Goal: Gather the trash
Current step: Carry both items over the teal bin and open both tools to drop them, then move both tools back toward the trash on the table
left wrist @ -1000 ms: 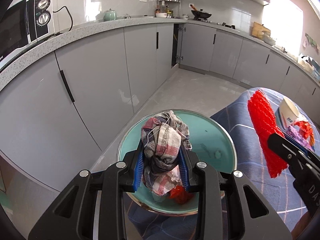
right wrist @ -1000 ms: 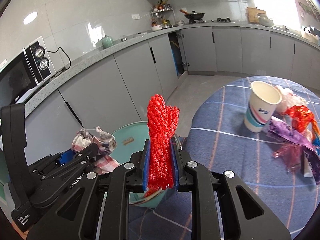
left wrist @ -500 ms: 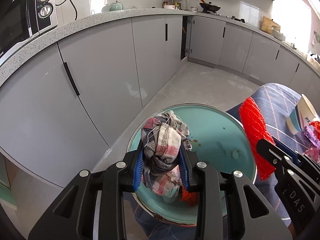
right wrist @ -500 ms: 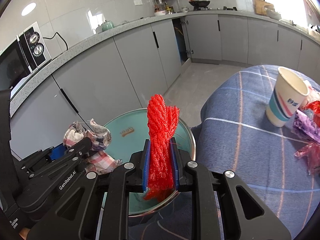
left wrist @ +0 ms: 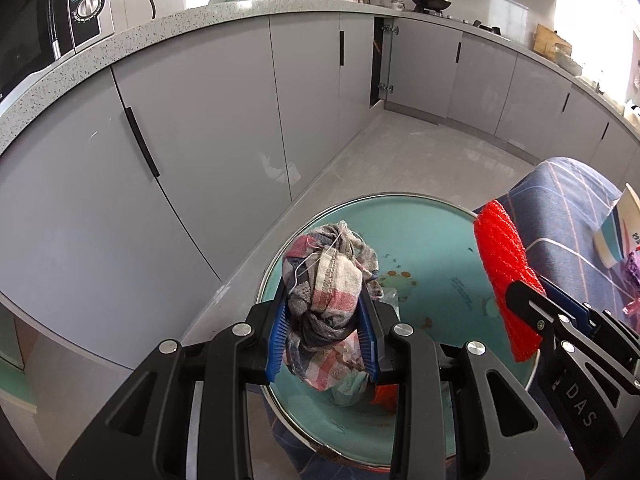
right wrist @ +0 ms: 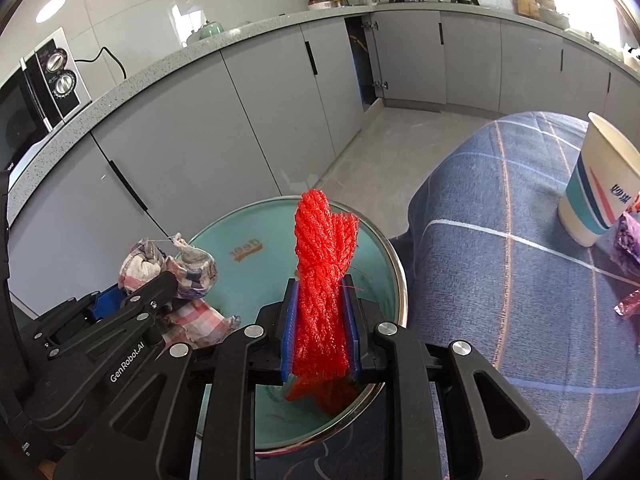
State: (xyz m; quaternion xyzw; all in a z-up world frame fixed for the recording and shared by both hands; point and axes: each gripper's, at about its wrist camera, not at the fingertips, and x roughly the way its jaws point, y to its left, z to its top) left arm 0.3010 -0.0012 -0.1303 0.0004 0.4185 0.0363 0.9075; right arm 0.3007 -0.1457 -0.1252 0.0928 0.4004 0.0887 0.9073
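Note:
My left gripper [left wrist: 325,332] is shut on a crumpled plaid rag [left wrist: 326,280] and holds it above a teal bin with a metal rim [left wrist: 432,240]. My right gripper [right wrist: 320,320] is shut on a bunched red mesh net [right wrist: 324,264], also held over the bin [right wrist: 240,248]. The rag [right wrist: 172,264] shows at the left of the right wrist view, and the net [left wrist: 504,264] at the right of the left wrist view. Something red lies low in the bin under the rag.
A table with a blue checked cloth [right wrist: 520,264] stands right of the bin. On it are a paper cup [right wrist: 600,192] and purple and pink wrappers [right wrist: 632,240]. Grey cabinets [left wrist: 200,128] and a counter with a microwave [left wrist: 48,32] run behind.
Both grippers have moved further over the bin, which now fills more of each view. Both stay shut on their loads.

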